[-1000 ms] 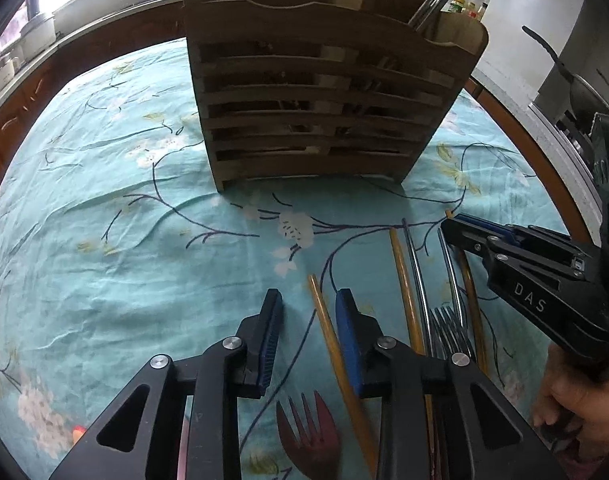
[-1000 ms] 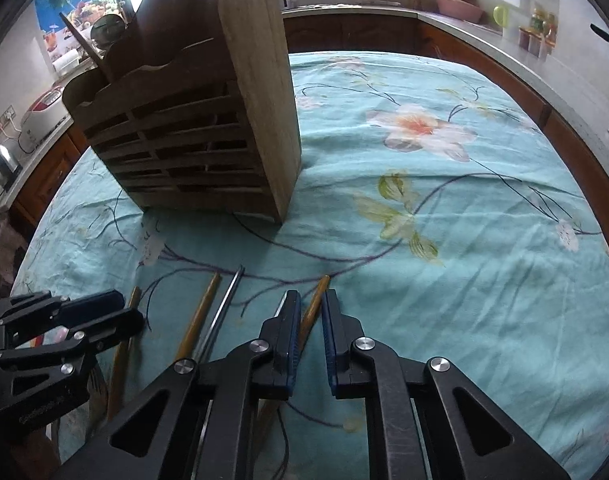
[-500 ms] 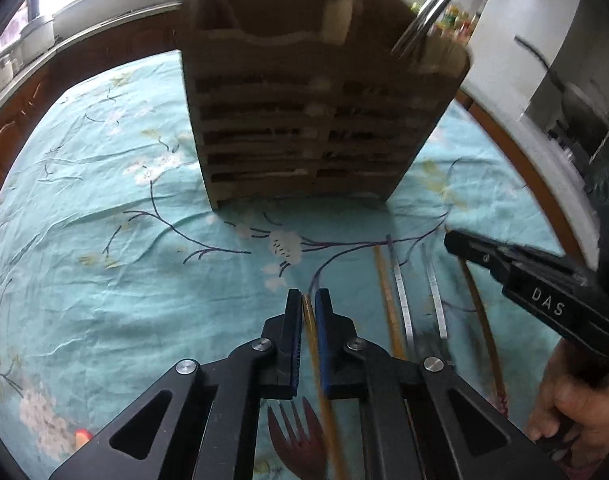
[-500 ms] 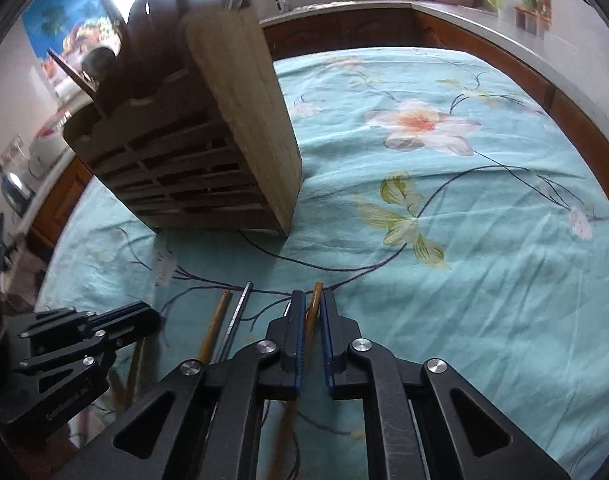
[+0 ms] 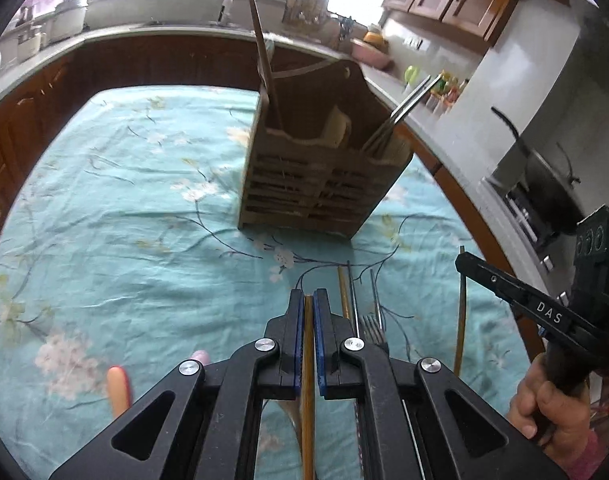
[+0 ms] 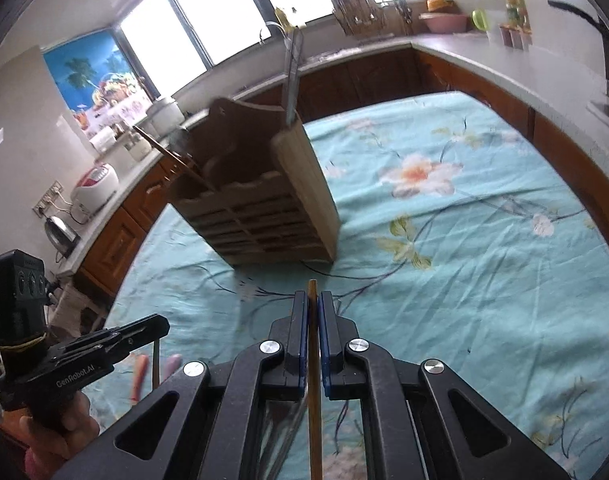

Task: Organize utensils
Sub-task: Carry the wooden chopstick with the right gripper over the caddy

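The left tool [image 5: 308, 300] is clamped on a slim yellow wooden chopstick [image 5: 307, 380], its blue pads pressing both sides of the stick, which runs back under the tool body. The right tool [image 6: 313, 300] grips a second, darker brown wooden chopstick [image 6: 314, 360] the same way, a short tip showing past the pads. Each stick is pinched near one end and seems to be clear of the cloth, which suggests the pair is meant to go upright into the slatted wooden utensil holder [image 5: 320, 188] standing on the far side of the desk [image 5: 104, 200], on its teal floral cloth.

The holder is already partly filled: a long dark wooden stick [image 5: 264, 72] leans out of its left compartment and metal utensils [image 5: 404, 112] lean out of the right one, so a free slot has to be picked between them. Its tall back board means entry probably has to come from above.

Still lying on the cloth near the tools are another wooden chopstick [image 5: 342, 292], thin metal chopsticks [image 5: 353, 300], a steel fork [image 5: 374, 332] and, nearer the left edge, an orange handle [image 5: 118, 388] beside a pale pink one. These lie just beside the left tool's right side and could be knocked.
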A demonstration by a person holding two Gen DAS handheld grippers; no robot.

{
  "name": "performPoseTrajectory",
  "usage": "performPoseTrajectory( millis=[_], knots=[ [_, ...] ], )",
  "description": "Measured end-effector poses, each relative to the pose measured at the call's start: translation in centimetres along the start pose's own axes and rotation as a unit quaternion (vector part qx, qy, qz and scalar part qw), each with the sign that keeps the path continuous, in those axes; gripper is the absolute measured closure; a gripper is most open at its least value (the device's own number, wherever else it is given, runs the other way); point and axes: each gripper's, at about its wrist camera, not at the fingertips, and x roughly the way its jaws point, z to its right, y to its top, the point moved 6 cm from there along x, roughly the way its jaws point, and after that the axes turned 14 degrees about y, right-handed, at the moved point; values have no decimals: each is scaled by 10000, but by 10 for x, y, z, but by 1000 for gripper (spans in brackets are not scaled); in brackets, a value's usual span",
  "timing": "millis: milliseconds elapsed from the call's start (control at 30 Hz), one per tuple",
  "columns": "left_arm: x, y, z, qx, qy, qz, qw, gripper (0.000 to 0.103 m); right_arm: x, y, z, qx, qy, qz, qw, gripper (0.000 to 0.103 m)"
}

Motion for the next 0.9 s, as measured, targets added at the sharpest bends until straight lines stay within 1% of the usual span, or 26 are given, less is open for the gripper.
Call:
performPoseTrajectory(
  millis=[267,400,633,800,900],
  knots=[
    [-58,-5,-8,70,90,445,9989,100,-20,4,-24,-201,115,213,9995,98],
    [-79,-10,-15,27,121,559,9984,100,-30,6,-34,-310,148,309,9989,98],
    [-112,-14,-32,-231,235,836,9960,100,-47,9,-45,-420,167,511,9977,98],
    [-129,-14,-37,-306,366,1107,9927,100,-57,12,-51,-490,178,647,9965,98],
    [-137,-15,-39,-364,344,1212,9914,100,-63,13,-53,-489,196,742,9959,98]
  ],
)
